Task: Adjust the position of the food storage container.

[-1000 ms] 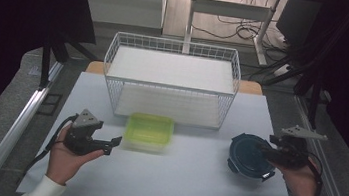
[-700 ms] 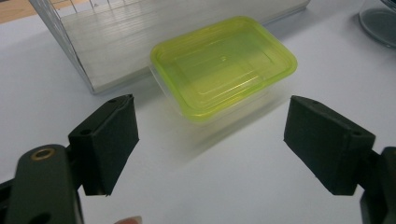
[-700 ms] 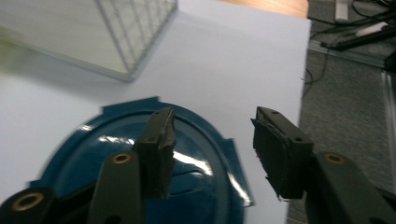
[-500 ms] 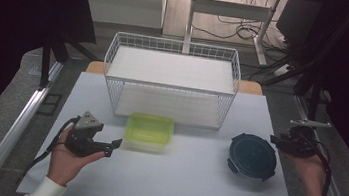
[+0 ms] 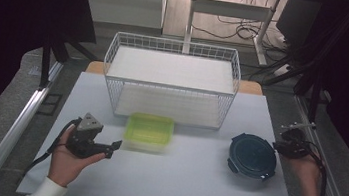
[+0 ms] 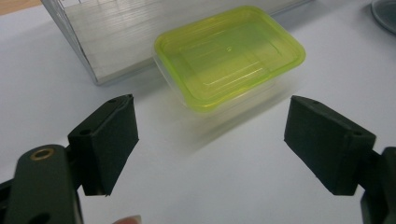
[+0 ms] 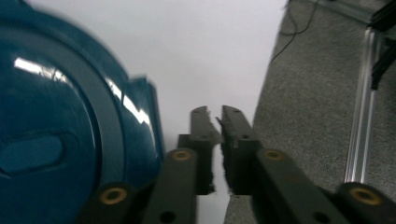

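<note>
Left gripper (image 5: pixel 115 145): resting on the white surface (image 5: pixel 177 179) at near left, jaws standing wide apart and empty, aiming at the green lidded container (image 5: pixel 149 131) just to its right, long axis running left-right, near the wire basket (image 5: pixel 172 80).

Right gripper (image 5: pixel 277 147): jaws having just been closing, now nearly together on nothing, sitting just right of the round blue container (image 5: pixel 252 155).

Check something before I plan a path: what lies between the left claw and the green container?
Nothing: in the left gripper view, bare white table separates the open left claw from the green container.
</note>
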Motion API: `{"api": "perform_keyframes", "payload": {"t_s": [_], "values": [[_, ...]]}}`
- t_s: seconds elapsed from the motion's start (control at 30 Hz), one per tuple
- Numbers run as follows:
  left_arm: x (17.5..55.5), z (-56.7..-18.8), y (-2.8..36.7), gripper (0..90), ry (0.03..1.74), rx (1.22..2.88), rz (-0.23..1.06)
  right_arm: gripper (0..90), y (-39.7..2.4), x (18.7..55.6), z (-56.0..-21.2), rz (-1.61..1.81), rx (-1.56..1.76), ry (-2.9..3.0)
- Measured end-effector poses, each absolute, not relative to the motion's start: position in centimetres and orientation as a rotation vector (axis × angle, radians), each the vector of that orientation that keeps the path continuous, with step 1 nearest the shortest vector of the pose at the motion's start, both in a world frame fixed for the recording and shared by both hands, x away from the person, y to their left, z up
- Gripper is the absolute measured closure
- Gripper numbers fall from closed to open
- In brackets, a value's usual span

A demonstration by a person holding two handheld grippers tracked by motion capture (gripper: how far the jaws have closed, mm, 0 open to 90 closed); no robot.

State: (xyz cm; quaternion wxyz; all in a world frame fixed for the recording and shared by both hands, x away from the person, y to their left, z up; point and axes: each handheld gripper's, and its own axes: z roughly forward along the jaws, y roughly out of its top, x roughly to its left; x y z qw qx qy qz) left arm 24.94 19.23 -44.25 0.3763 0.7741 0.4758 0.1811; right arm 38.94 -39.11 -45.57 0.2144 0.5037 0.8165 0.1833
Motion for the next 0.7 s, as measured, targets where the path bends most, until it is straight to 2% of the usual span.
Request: {"api": "perform_keyframes", "payload": {"t_s": [0.1,0.33,0.7], "values": [[24.9,-44.3,19.3,16.9,1.221,1.984,0.473,88.6,-38.7,39.0,-46.4,0.486,1.342,2.334],[25.0,-44.4,19.1,16.9,1.22,1.991,0.468,88.8,-38.0,38.5,-46.4,0.478,1.255,2.399],[25.2,-44.8,18.8,16.9,1.212,2.013,0.458,88.8,-34.2,37.1,-46.8,0.482,1.125,2.522]]}}
